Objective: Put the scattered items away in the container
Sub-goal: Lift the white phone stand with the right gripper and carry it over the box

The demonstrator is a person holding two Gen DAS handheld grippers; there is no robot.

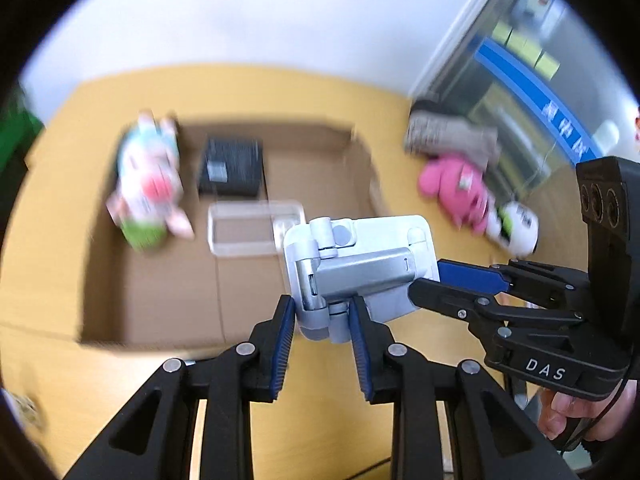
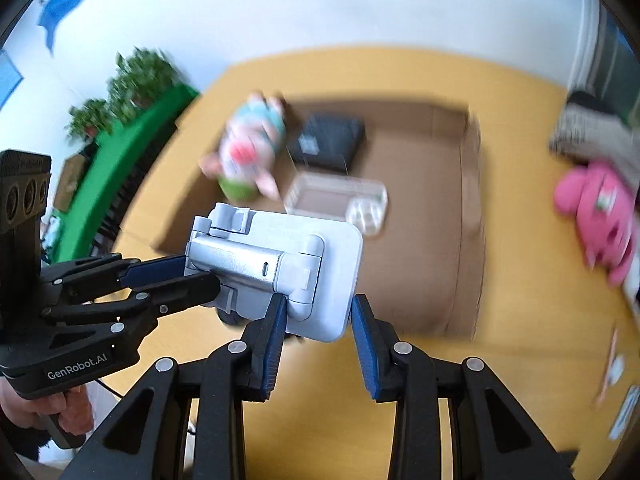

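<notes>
A white and silver folding stand [image 1: 356, 268] hangs in the air in front of the open cardboard box [image 1: 160, 312]. My left gripper [image 1: 322, 316] is shut on its hinge end. My right gripper [image 2: 318, 312] is shut on its flat plate end [image 2: 320, 280]; it also shows in the left wrist view [image 1: 424, 284], coming in from the right. The box [image 2: 468, 240] holds a black case [image 1: 232, 168], a clear plastic tray [image 1: 256, 228] and a pastel plush toy [image 1: 148, 184] against its left wall.
On the yellow table [image 1: 424, 128] right of the box lie a pink plush toy [image 1: 456, 188], a white bottle [image 1: 516, 228] and a grey folded cloth [image 1: 452, 136]. A glass cabinet [image 1: 532, 80] stands at the right. Green plants [image 2: 132, 84] stand left.
</notes>
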